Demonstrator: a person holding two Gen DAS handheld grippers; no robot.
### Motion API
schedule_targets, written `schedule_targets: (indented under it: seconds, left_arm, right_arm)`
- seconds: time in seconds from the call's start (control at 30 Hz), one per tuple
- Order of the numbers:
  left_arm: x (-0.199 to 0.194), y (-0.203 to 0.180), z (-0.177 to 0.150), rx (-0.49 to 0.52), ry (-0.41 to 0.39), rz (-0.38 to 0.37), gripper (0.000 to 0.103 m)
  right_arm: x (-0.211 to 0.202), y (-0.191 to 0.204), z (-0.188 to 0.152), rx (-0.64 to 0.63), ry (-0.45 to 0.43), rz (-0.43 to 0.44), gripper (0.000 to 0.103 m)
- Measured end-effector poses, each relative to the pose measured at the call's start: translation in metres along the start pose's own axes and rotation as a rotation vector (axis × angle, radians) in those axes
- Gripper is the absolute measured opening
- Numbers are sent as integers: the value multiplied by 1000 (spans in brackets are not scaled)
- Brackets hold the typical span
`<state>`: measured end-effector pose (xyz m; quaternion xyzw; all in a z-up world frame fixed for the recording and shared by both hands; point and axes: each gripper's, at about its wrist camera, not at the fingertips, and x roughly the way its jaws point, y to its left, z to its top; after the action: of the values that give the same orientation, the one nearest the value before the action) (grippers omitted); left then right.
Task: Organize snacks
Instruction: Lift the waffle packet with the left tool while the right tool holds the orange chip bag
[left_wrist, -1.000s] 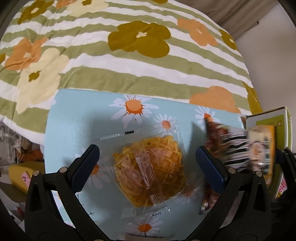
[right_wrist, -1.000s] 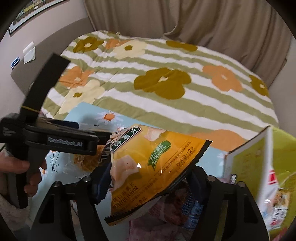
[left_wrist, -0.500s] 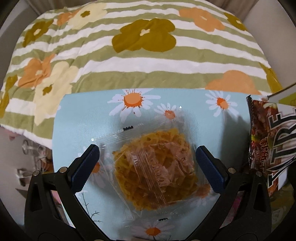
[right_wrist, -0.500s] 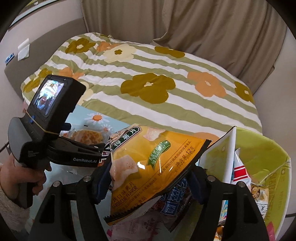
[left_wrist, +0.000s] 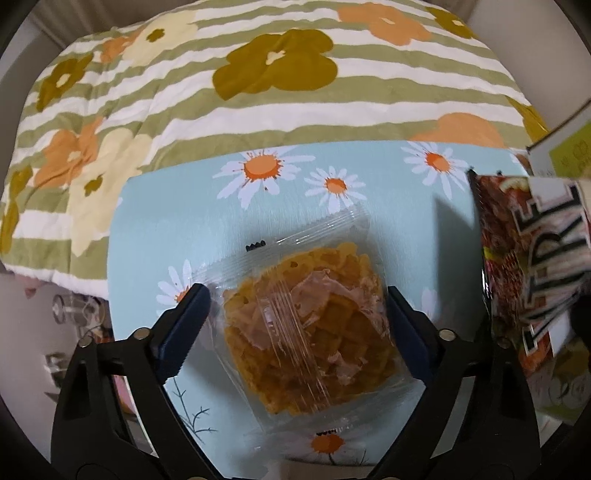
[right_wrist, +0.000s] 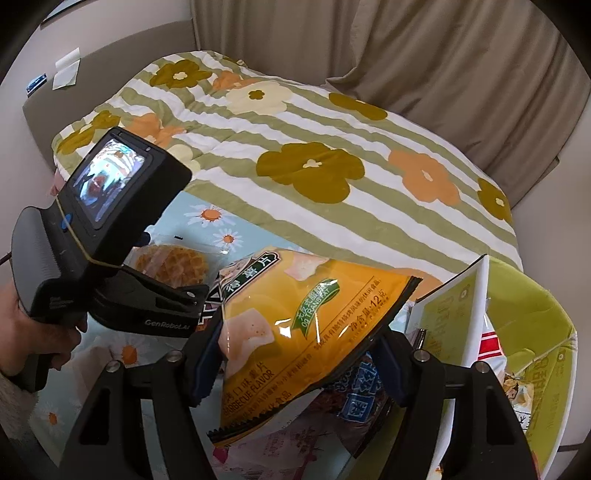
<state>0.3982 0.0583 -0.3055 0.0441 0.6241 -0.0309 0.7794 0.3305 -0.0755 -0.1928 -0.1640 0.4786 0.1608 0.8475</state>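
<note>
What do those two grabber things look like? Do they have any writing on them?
Both are black plastic with silver bolts and dark blue ribbed pads inside the jaws. The left gripper has a chunky pistol handle, a little screen on its back, a blue button, a thin yellow band and white "GenRobot.AI" lettering. The right gripper shows no writing here.

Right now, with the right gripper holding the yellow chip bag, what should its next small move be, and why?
Probably carry the yellow chip bag rightward over the green box and release. The right gripper is already shut on it, the bag hangs clear of the table, and the open box already holds other snacks.
</note>
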Motion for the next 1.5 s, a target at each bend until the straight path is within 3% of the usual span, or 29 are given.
schedule_targets:
  seconds: [0.1, 0.2, 0.27, 0.43, 0.6, 0.77, 0.97, 1.07, 1.13, 1.2, 1.4, 1.5]
  left_arm:
    - [-8, 7, -9, -14, -11, -28, 84]
    - [-24, 12, -17, -21, -43, -52, 65]
    - [-30, 14, -20, -23, -48, -71, 62]
    - [-28, 19, -26, -39, -48, -82, 64]
    - [-15, 28, -34, -80, 21, -68, 90]
    - [-4, 30, -36, -81, 66, -29, 103]
    - [3, 17, -43, -32, 102, 8, 102]
    - [4, 16, -49, -19, 97, -26, 101]
    - [1, 18, -51, 0, 91, -28, 95]
    - [-6, 27, -53, -14, 71, -30, 77]
    - [-15, 51, -58, -95, 65, -167, 75]
    - [-23, 53, -60, -109, 56, -185, 75]
  right_arm:
    - [-2, -3, 0, 7, -5, 2, 67]
    - [-8, -2, -1, 20, -16, 4, 67]
    - [-10, -1, -2, 25, -16, 4, 67]
    - [-17, 5, -8, 50, -26, 19, 67]
    - [-24, 9, -14, 68, -33, 21, 67]
    - [-28, 9, -16, 86, -37, 15, 67]
    - [-28, 6, -15, 110, -41, 13, 67]
    - [-29, 6, -15, 120, -44, 19, 67]
    - [-29, 7, -14, 122, -48, 24, 67]
    - [-29, 7, -15, 122, -50, 27, 67]
    - [-29, 8, -13, 125, -55, 35, 67]
    - [-34, 9, -12, 128, -68, 30, 67]
